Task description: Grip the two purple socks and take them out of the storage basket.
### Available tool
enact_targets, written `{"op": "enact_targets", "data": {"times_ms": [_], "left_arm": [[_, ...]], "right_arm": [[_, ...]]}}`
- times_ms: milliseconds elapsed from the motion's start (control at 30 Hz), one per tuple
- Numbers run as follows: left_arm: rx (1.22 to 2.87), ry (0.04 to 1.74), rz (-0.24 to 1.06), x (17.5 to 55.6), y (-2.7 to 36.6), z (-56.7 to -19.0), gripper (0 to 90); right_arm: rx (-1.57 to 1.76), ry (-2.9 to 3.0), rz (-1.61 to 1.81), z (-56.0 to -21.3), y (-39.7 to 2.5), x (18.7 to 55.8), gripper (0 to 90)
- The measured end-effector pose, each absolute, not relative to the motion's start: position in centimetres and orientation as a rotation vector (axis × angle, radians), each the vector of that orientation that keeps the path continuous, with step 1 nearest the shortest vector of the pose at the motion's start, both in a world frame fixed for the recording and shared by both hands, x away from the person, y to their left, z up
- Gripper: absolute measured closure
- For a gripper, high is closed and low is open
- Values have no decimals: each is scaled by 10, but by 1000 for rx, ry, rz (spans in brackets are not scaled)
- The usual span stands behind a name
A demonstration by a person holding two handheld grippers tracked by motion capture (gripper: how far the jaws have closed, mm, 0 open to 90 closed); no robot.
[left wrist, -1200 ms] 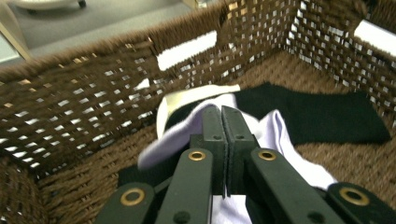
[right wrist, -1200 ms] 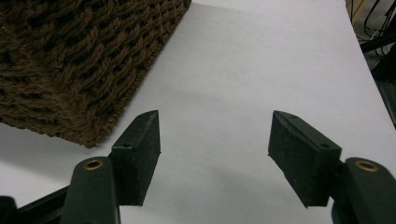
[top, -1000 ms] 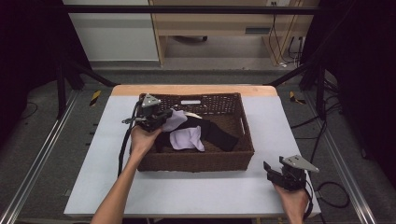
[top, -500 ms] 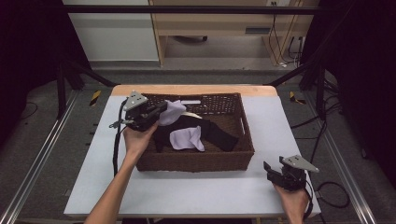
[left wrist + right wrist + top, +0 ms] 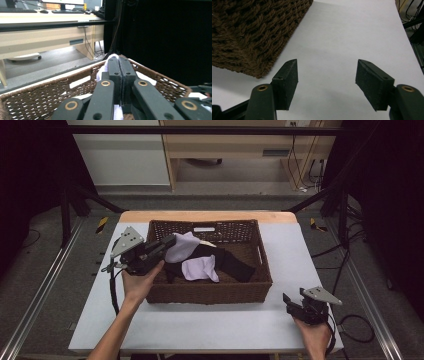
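White cloth (image 5: 181, 246) is pinched in the jaws of the left gripper (image 5: 167, 241), which are clenched on one end of it at the near-left corner of the wicker basket (image 5: 260, 262). In the left gripper view the two black jaws press flat together with a sliver of the white cloth (image 5: 108, 62) showing at their tips and beneath them, above the woven basket (image 5: 45, 100) rim. From the pinched end the cloth hangs rightward and down into the basket, so its long axis runs from the jaws toward the basket's middle. Just beyond it lie a black garment (image 5: 235, 265) and a pale lavender piece (image 5: 200, 268); whether the white cloth touches them is hard to tell from the high view, though it likely does. The left hand (image 5: 137, 282) holds its gripper over the basket's left wall, so the cloth lies away to that gripper's right and the clear counter (image 5: 210, 325) lies to its left and near side. The right gripper (image 5: 292, 303) rests well apart at the counter's near-right corner, its jaws spread wide over bare counter (image 5: 342, 45) beside the basket's outer corner (image 5: 257, 37), grasping nothing. The left hand is far nearer the cloth.
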State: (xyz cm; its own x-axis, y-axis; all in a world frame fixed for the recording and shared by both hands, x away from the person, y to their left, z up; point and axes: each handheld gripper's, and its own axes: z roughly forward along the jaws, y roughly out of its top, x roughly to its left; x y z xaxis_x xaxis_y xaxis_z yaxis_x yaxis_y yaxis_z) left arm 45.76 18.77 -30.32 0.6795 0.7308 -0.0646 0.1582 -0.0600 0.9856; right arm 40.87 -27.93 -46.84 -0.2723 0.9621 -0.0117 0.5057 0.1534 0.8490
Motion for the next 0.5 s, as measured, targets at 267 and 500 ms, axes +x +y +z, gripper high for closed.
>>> {"op": "enact_targets", "data": {"times_ms": [267, 500], "left_arm": [[1593, 704, 535, 434, 197, -298, 885], [1584, 669, 531, 412, 206, -293, 885]], "right_arm": [[1394, 1851, 1020, -468, -280, 408, 346], [1390, 1849, 1024, -468, -280, 408, 359]]}}
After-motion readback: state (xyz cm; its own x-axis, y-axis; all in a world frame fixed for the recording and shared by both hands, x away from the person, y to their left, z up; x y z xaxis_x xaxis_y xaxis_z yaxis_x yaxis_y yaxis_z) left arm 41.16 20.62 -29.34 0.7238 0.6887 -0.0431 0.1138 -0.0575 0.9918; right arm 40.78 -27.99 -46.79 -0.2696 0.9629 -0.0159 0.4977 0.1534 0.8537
